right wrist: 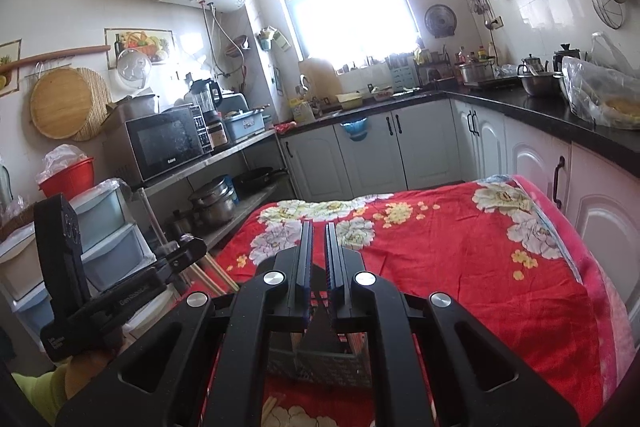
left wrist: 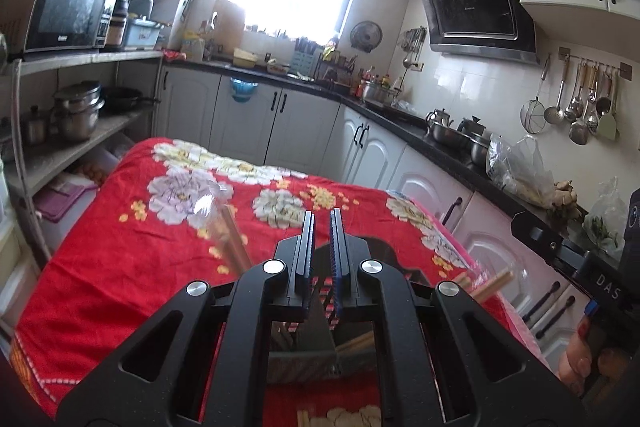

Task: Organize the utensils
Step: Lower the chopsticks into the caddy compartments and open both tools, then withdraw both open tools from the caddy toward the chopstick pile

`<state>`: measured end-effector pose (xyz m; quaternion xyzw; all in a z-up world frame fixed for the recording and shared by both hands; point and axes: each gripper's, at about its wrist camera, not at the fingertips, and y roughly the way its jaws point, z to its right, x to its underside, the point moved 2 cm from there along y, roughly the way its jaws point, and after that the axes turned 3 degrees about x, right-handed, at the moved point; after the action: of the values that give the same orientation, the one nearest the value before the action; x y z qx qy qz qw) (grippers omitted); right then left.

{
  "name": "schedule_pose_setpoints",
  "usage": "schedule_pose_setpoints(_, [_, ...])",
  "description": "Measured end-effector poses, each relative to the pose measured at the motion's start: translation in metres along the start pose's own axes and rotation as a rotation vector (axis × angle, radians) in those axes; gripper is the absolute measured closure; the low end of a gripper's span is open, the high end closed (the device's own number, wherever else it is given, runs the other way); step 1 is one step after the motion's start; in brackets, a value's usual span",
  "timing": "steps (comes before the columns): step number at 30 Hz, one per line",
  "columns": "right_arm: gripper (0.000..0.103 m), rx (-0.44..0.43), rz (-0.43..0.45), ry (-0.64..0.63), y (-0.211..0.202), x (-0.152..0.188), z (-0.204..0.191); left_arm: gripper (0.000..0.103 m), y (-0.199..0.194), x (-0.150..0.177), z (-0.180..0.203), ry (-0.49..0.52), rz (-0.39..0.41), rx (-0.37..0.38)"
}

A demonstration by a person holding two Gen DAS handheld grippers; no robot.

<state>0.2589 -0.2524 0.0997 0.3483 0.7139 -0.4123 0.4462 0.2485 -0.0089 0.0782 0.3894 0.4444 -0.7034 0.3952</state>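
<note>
A dark grey utensil basket (left wrist: 304,355) sits on the red floral cloth (left wrist: 120,267), mostly hidden under my left gripper (left wrist: 322,227); it also shows below my right gripper (right wrist: 319,239) as a perforated basket (right wrist: 320,363). Both grippers are nearly shut with a narrow gap and hold nothing. Wooden chopsticks (left wrist: 236,243) in a clear wrapper lie left of the left gripper. More chopsticks (left wrist: 490,285) stick out on its right. Chopstick ends (right wrist: 216,273) show left of the right gripper. The other gripper (right wrist: 120,291) is at the left of the right wrist view.
The cloth-covered table is ringed by white cabinets (left wrist: 280,123) under a black counter (left wrist: 440,143) with pots. A shelf (left wrist: 80,131) with a microwave and pans stands left. Hanging ladles (left wrist: 576,107) are on the right wall. Plastic drawers (right wrist: 108,239) stand left of the table.
</note>
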Motion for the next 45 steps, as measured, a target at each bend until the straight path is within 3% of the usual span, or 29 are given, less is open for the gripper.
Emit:
schedule_pose_setpoints(5, [0.097,0.009,-0.030,0.009,-0.004,0.009,0.001,0.100,-0.006,0.007,-0.007,-0.029,-0.031,-0.001])
schedule_pose_setpoints(7, [0.096,0.012,-0.042,0.015,-0.006,0.012,0.002,0.093,-0.010,0.011,-0.010,-0.043,-0.040,0.003])
schedule_pose_setpoints(9, [0.088,0.009,-0.052,0.024,-0.009,0.015,0.002,0.087,-0.013,0.013,-0.010,-0.042,-0.050,0.010])
schedule_pose_setpoints(15, [0.082,0.012,-0.075,0.028,-0.014,0.023,0.001,0.079,-0.020,0.021,-0.011,-0.052,-0.078,0.035])
schedule_pose_setpoints(29, [0.064,0.005,-0.132,0.033,-0.025,0.044,-0.003,0.043,-0.035,0.039,-0.013,-0.067,-0.128,0.058])
schedule_pose_setpoints(37, [0.062,0.002,-0.156,0.005,-0.033,0.052,-0.008,0.023,-0.044,0.045,-0.013,-0.061,-0.136,0.053])
schedule_pose_setpoints(45, [0.060,0.005,-0.195,0.001,-0.033,0.065,-0.009,0.011,-0.049,0.054,-0.018,-0.066,-0.160,0.036])
